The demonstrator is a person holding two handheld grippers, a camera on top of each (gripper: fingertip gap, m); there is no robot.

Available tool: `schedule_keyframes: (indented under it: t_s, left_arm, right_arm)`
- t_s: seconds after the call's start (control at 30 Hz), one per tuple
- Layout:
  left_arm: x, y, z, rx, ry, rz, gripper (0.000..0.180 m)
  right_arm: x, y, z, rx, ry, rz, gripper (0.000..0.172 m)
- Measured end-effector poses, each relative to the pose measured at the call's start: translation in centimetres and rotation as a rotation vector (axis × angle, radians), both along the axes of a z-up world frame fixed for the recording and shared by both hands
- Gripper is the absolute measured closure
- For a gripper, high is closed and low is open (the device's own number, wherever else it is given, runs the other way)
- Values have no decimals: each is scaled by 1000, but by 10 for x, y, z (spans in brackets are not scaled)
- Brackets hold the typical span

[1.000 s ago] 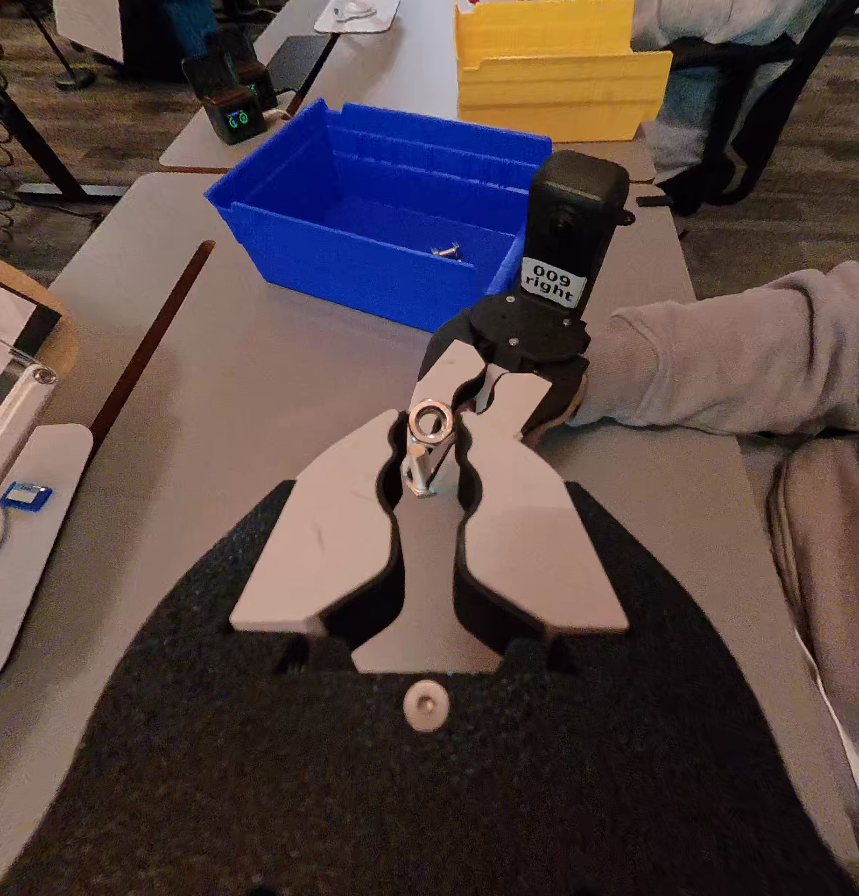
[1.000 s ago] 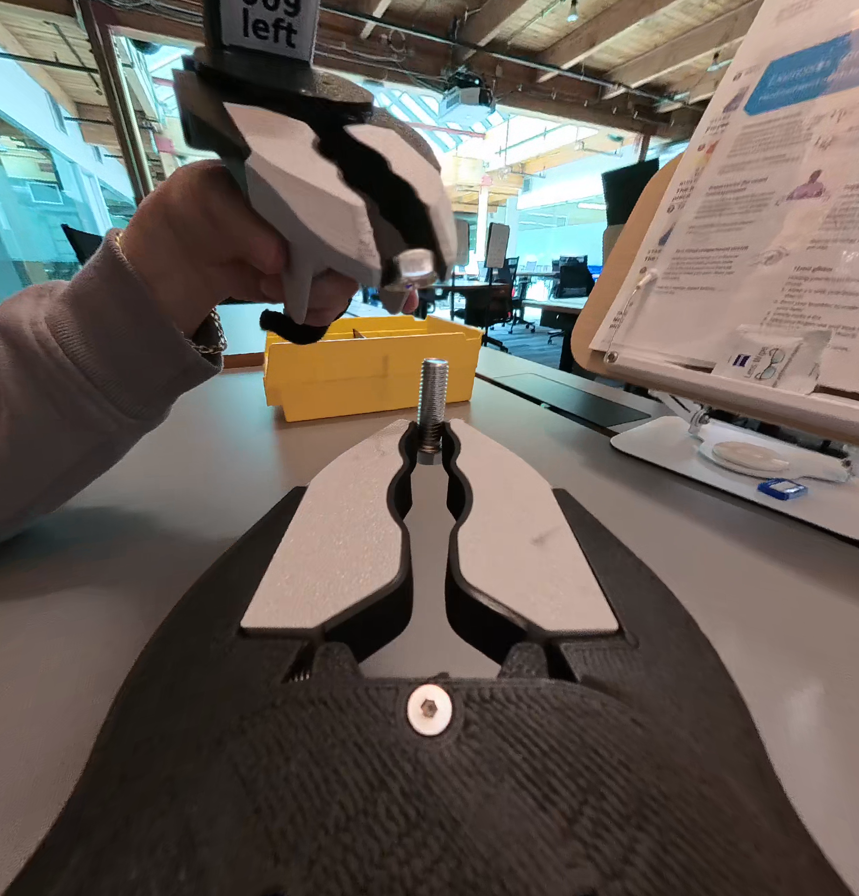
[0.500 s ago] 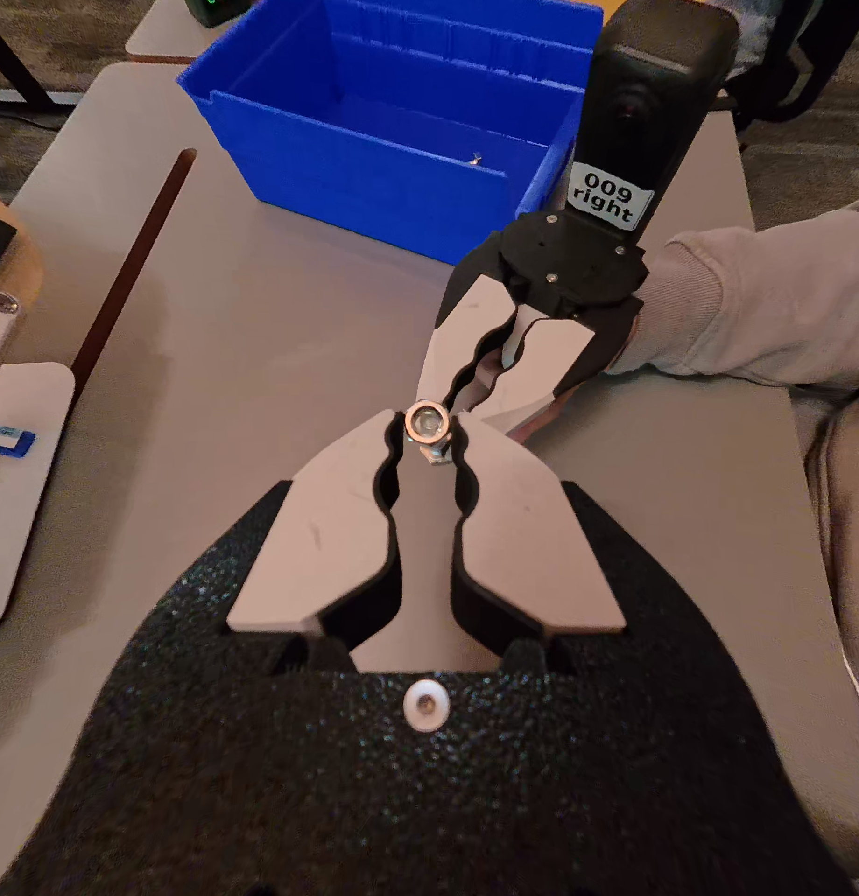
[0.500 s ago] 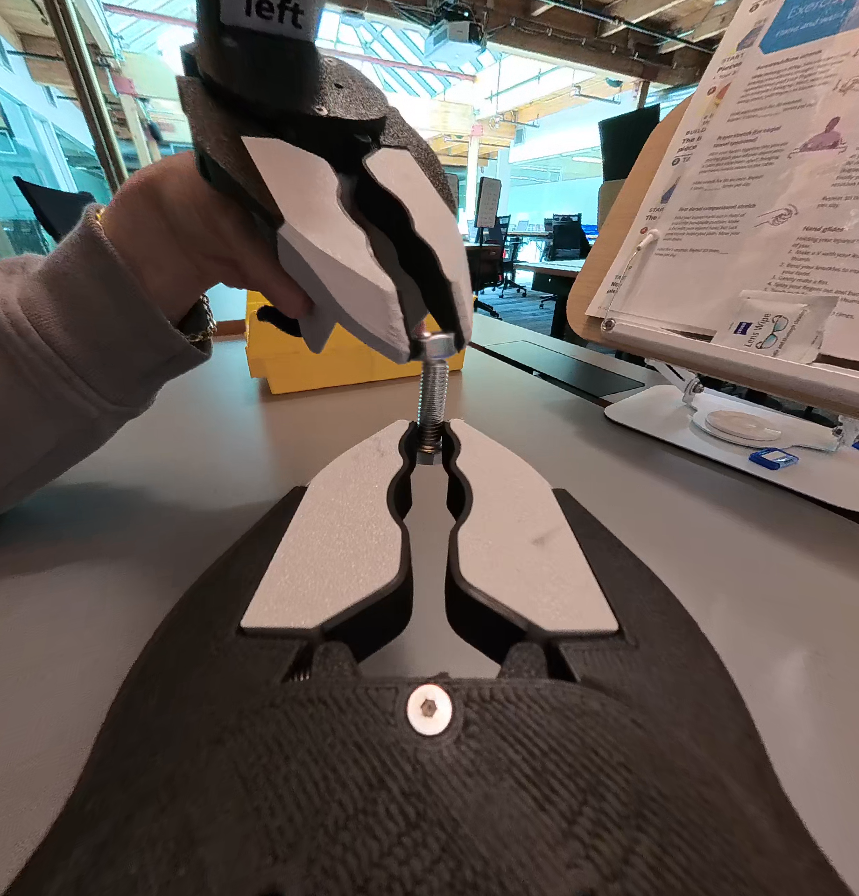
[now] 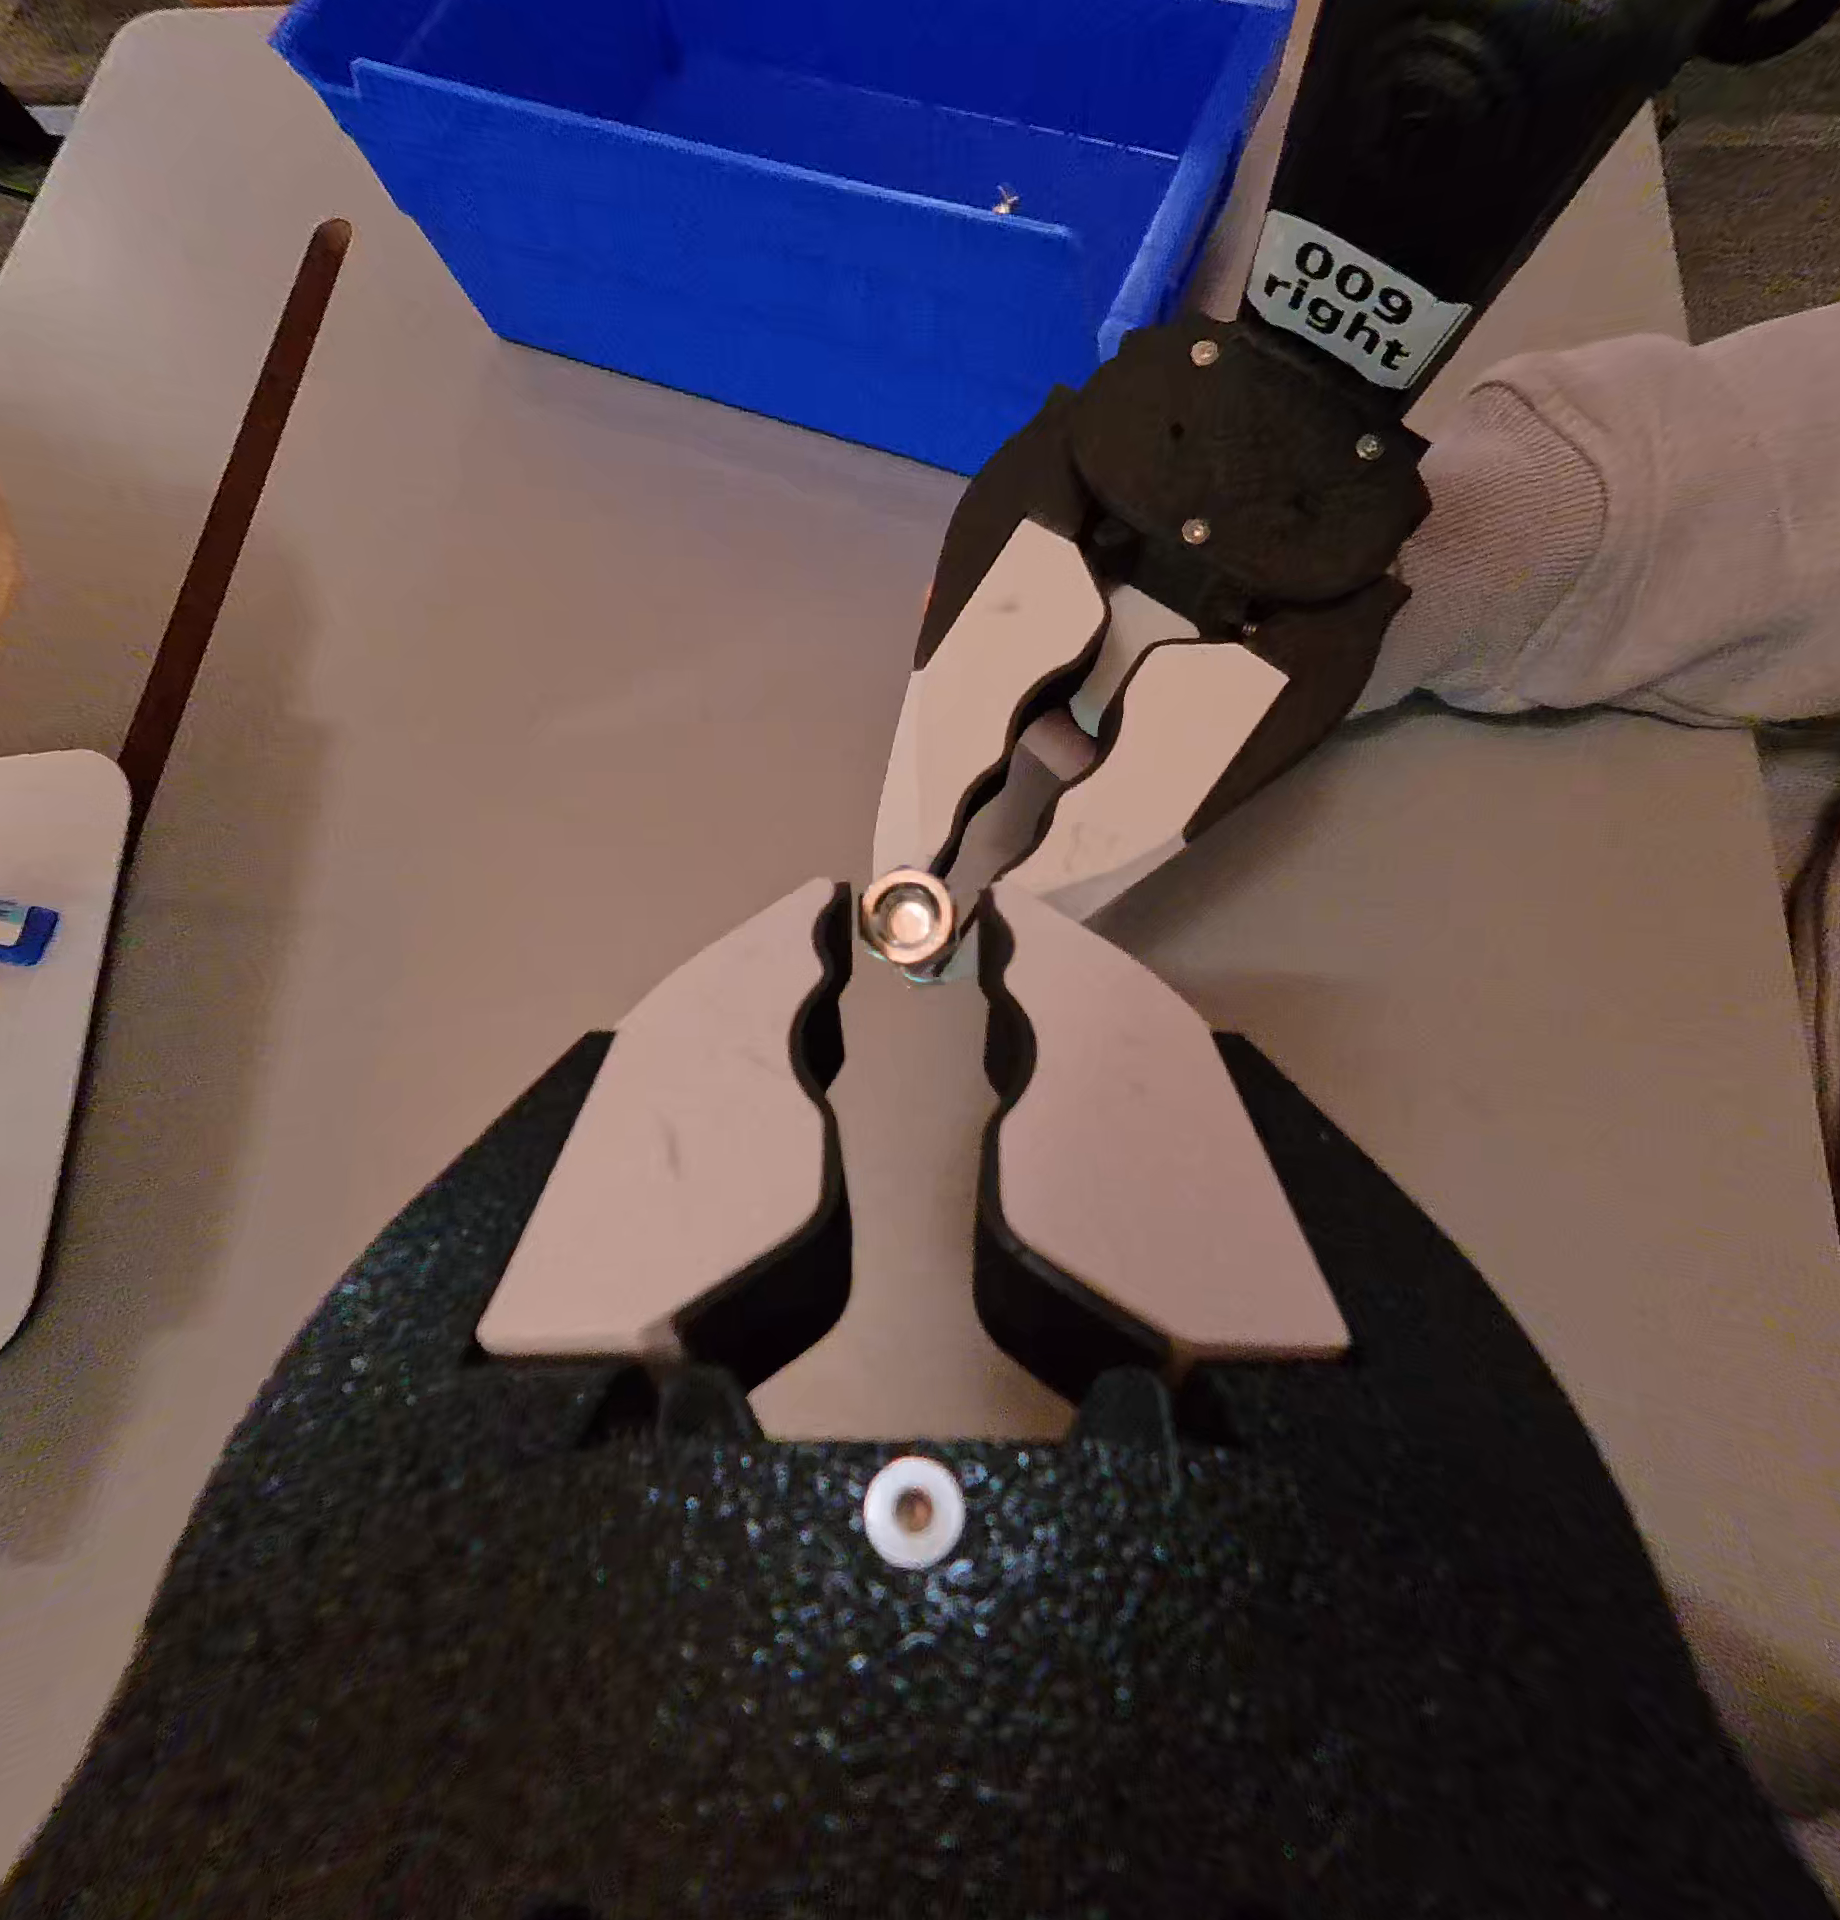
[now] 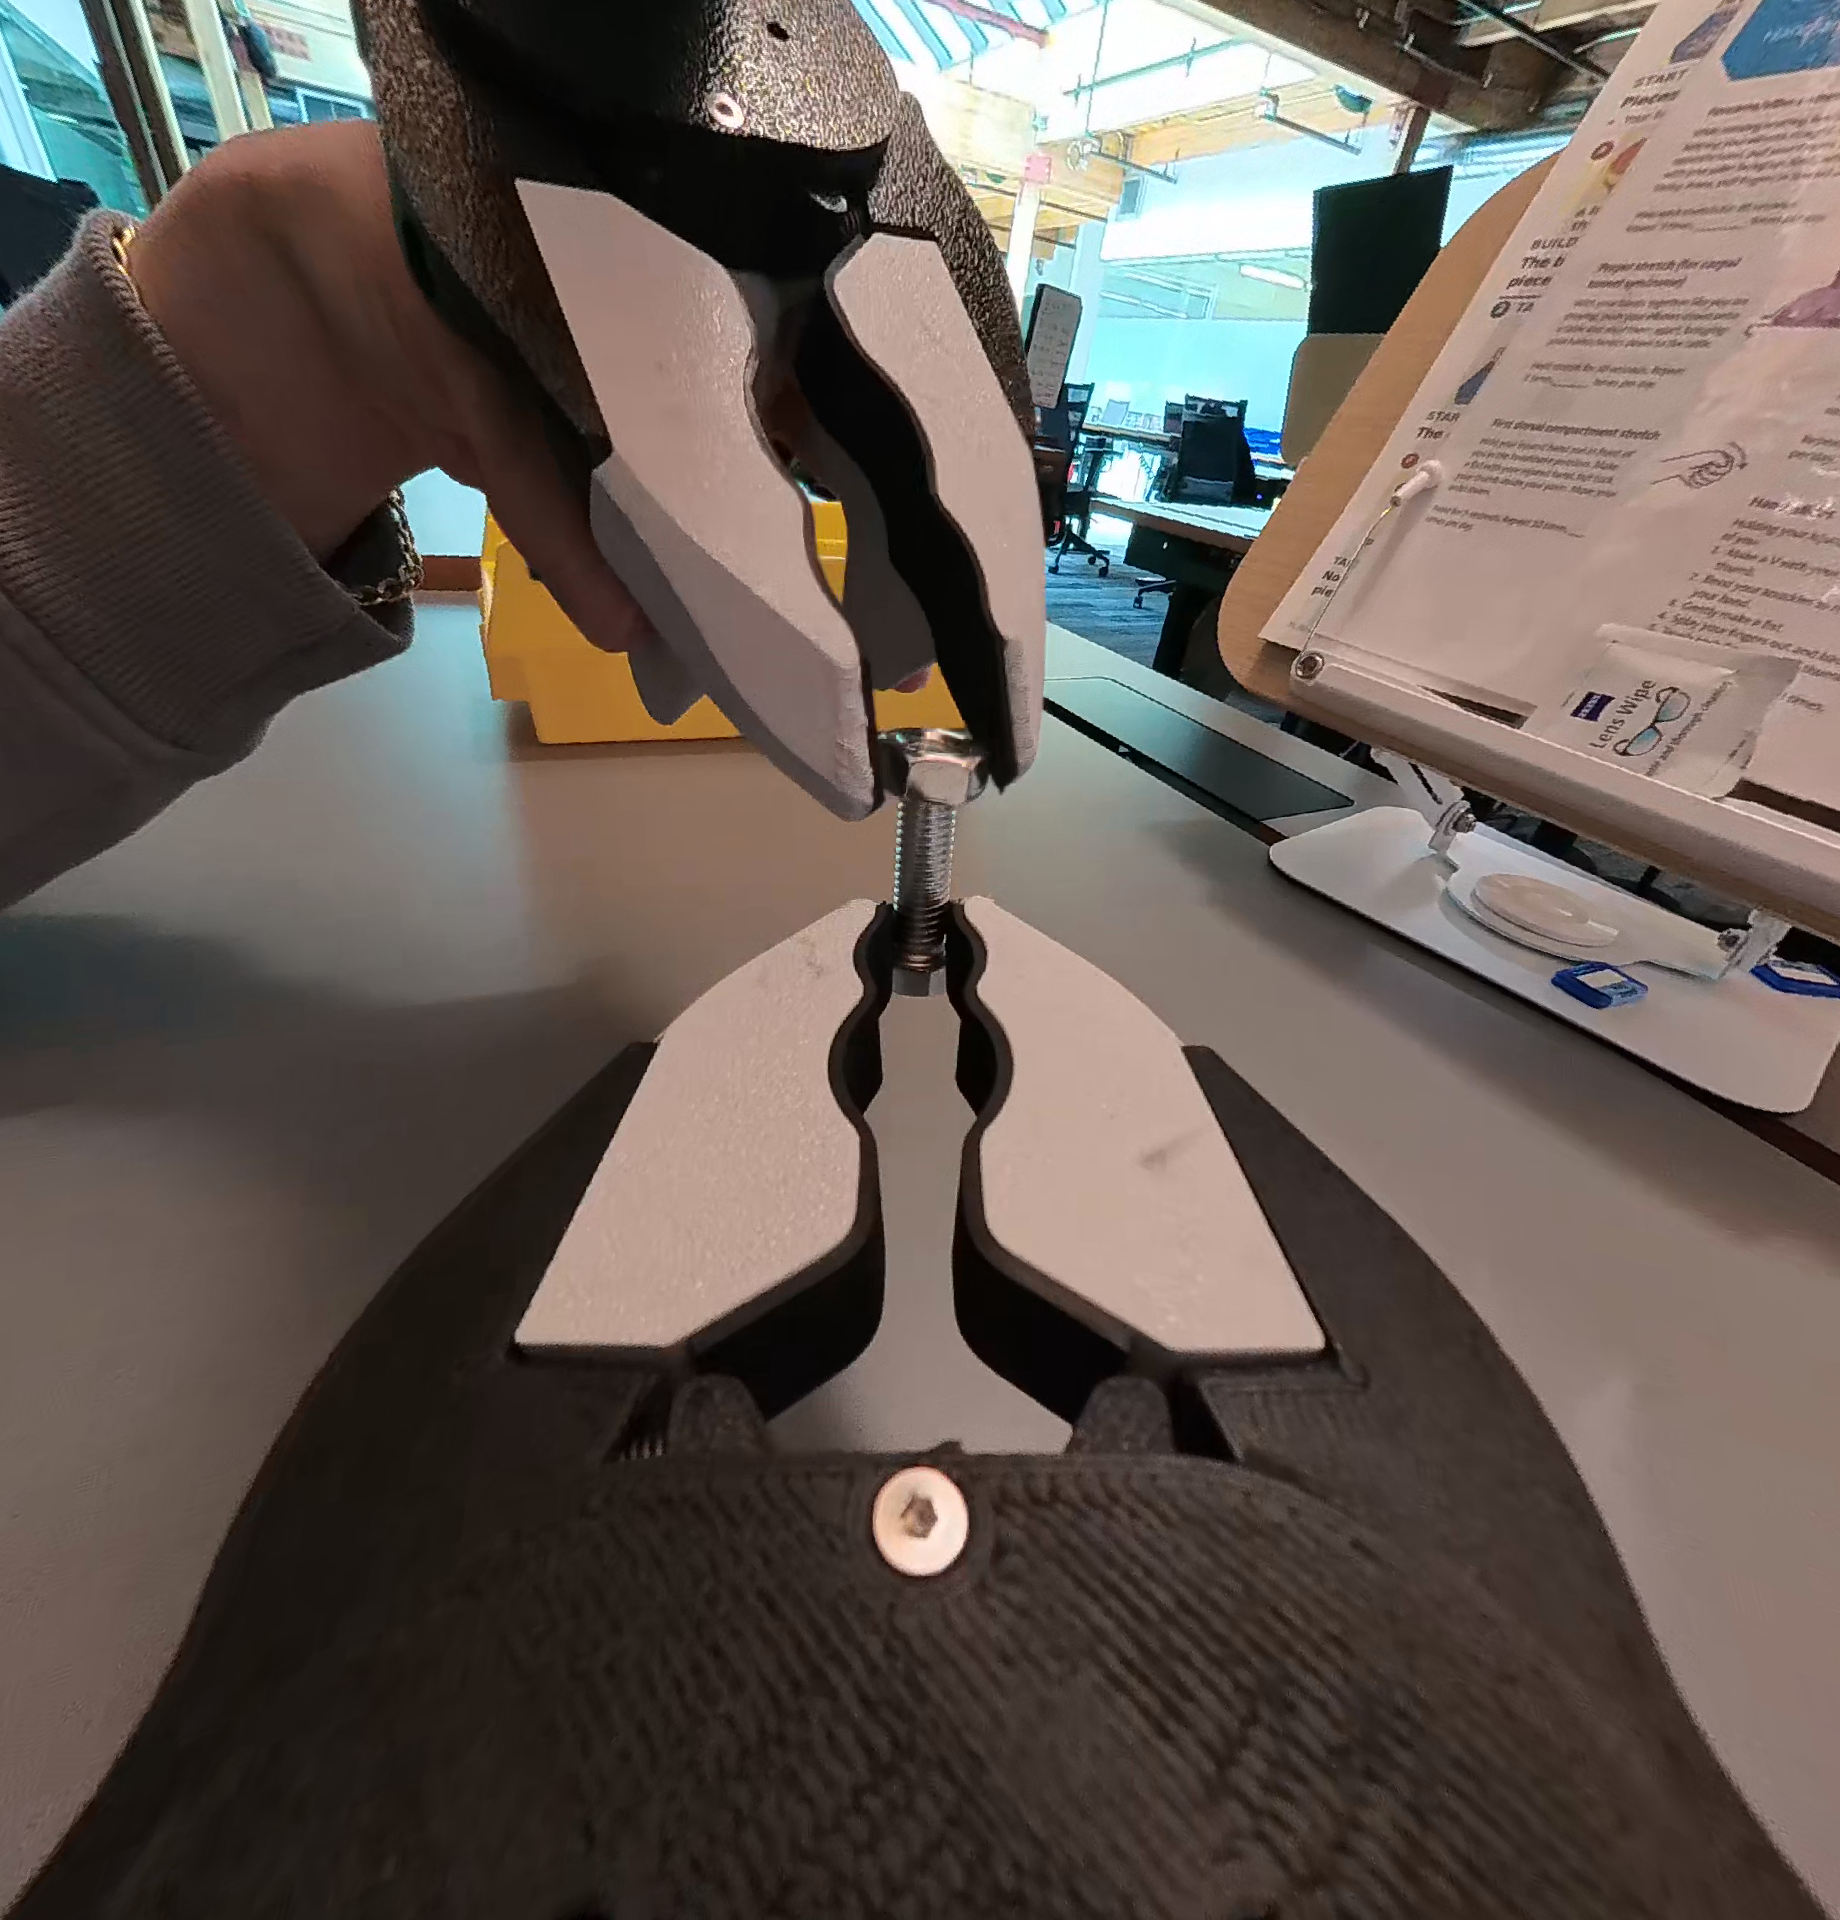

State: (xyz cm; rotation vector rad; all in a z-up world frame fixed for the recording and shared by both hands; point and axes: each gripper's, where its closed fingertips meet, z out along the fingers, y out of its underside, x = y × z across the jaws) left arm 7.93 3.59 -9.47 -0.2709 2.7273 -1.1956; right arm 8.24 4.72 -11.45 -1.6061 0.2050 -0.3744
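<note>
On the grey table (image 5: pixel 542 644), far from you, your blue bin (image 5: pixel 791 239) holds one small metal piece (image 5: pixel 1004 197) on its floor; the rest of its visible floor is bare. Beyond the left gripper in the right wrist view sits a yellow bin (image 6: pixel 583 686), its contents hidden. Your right gripper (image 6: pixel 921 940) lies low over the table, nearly closed, both pads pressed on the lower end of an upright silver bolt (image 6: pixel 921 862). From above, your left gripper (image 5: pixel 914 925) comes down on the nut (image 6: pixel 937 769) at the bolt's upper end, the jaws narrowly parted with a fingertip either side of it; the left pad touches, while contact on the right cannot be told. At right, a tilted board (image 6: pixel 1581 416) carries printed sheets, with small blue cards (image 6: pixel 1596 982) on its white base.
</note>
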Motion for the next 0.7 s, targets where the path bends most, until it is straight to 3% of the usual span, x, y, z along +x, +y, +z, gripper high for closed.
schedule_keyframes:
  t_s: [0.23,0.43,0.7]
  left_arm:
    - [1,-2,17,-89,-25,10,141]
    - [10,1,59,-452,-61,122,137]
    - [8,18,40,-781,-216,312,133]
  right_arm:
    - [2,-1,2,26,6,-2,163]
    - [7,-11,18,164,30,-32,163]
    - [6,-6,18,161,24,-67,163]
